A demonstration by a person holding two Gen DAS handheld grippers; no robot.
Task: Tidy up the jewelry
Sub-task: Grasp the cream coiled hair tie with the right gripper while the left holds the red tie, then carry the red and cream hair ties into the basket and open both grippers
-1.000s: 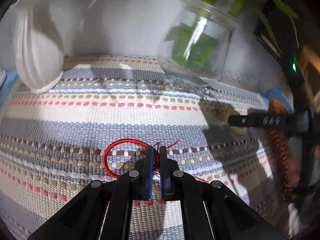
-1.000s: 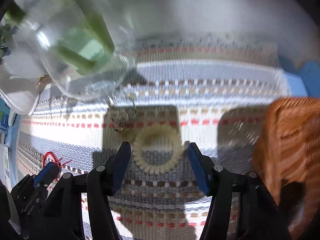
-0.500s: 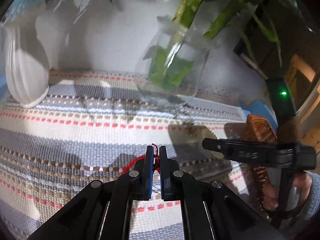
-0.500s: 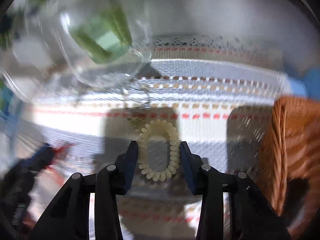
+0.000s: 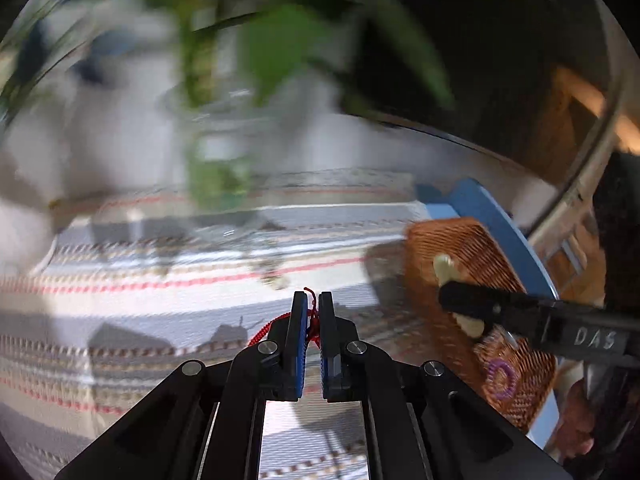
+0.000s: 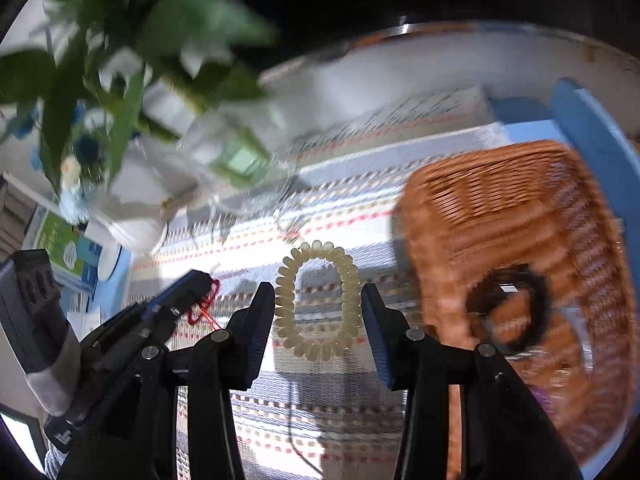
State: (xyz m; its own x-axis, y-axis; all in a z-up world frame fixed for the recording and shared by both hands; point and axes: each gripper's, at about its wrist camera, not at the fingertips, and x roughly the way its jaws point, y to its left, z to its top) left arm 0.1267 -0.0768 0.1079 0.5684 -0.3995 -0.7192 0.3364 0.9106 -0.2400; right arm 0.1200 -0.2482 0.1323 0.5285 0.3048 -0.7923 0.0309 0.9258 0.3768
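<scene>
My left gripper (image 5: 314,304) is shut on a red cord bracelet (image 5: 264,330) and holds it above the striped woven mat (image 5: 120,312). It also shows in the right wrist view (image 6: 200,280) with the red cord (image 6: 204,312) hanging from it. My right gripper (image 6: 318,300) is shut on a cream spiral bracelet (image 6: 316,300), squeezed into an oval and lifted off the mat. In the left wrist view the right gripper (image 5: 460,300) holds that cream bracelet (image 5: 444,268) over the wicker basket (image 5: 472,248).
The wicker basket (image 6: 500,208) at the right holds a black ring (image 6: 506,312) and a purple ring (image 5: 500,376). A glass vase with green stems (image 5: 216,168) and a white vase (image 6: 136,216) stand at the back. A small trinket (image 5: 276,280) lies on the mat.
Both grippers have lifted and swung right toward the basket. The right gripper carries the cream bracelet off the mat; the left carries the red cord.
</scene>
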